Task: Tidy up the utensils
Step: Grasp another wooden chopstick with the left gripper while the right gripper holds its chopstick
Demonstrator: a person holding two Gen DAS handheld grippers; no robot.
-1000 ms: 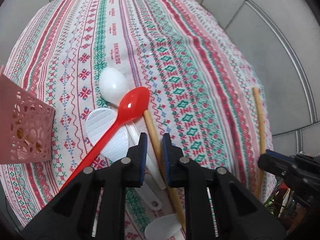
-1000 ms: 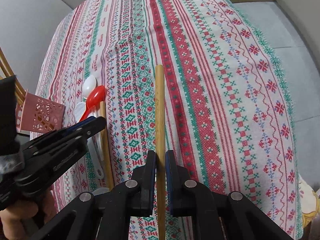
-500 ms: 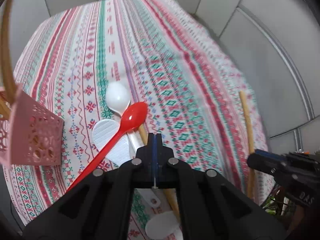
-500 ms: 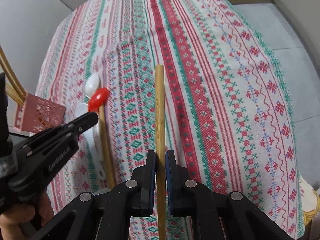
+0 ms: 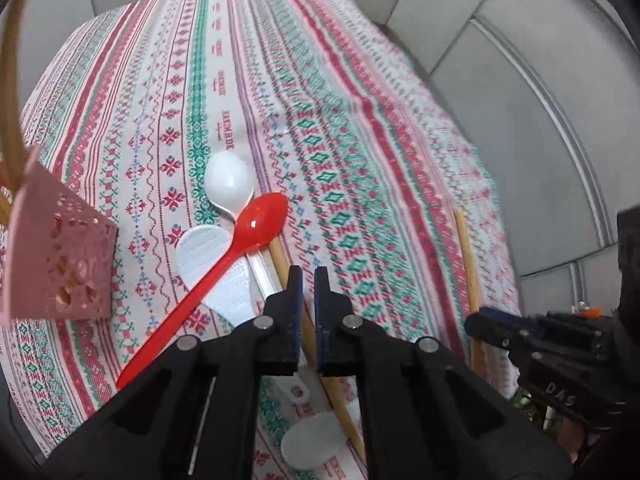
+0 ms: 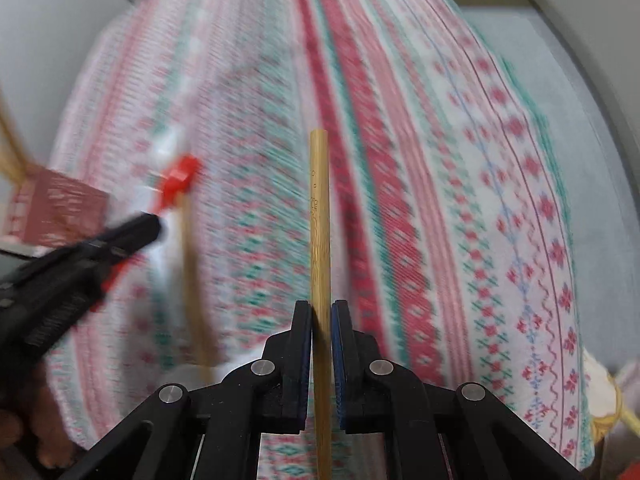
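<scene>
My left gripper (image 5: 308, 274) hangs over a heap of utensils on the striped tablecloth (image 5: 360, 128), its jaws shut to a thin slit with nothing in them. Under it lies a bamboo chopstick (image 5: 280, 256), seen through the slit. Left of the chopstick are a red spoon (image 5: 256, 228), a white spoon (image 5: 228, 180) and a white rice paddle (image 5: 200, 248). My right gripper (image 6: 321, 308) is shut on a second bamboo chopstick (image 6: 320, 220), which points away along the fingers. The left wrist view shows that gripper (image 5: 480, 320) and its chopstick (image 5: 466, 256) at the right.
A pink perforated basket (image 5: 68, 272) stands at the left with bamboo sticks (image 5: 10, 100) in it. Another white utensil (image 5: 312, 440) lies near the front edge. The cloth drops off at the right to grey floor (image 6: 580, 80). A hand (image 6: 40, 432) holds the left gripper (image 6: 152, 224).
The left jaws closed from a finger-wide gap to almost together, and the chopstick under them stayed on the cloth. The right gripper kept its chopstick; its background is now smeared by motion.
</scene>
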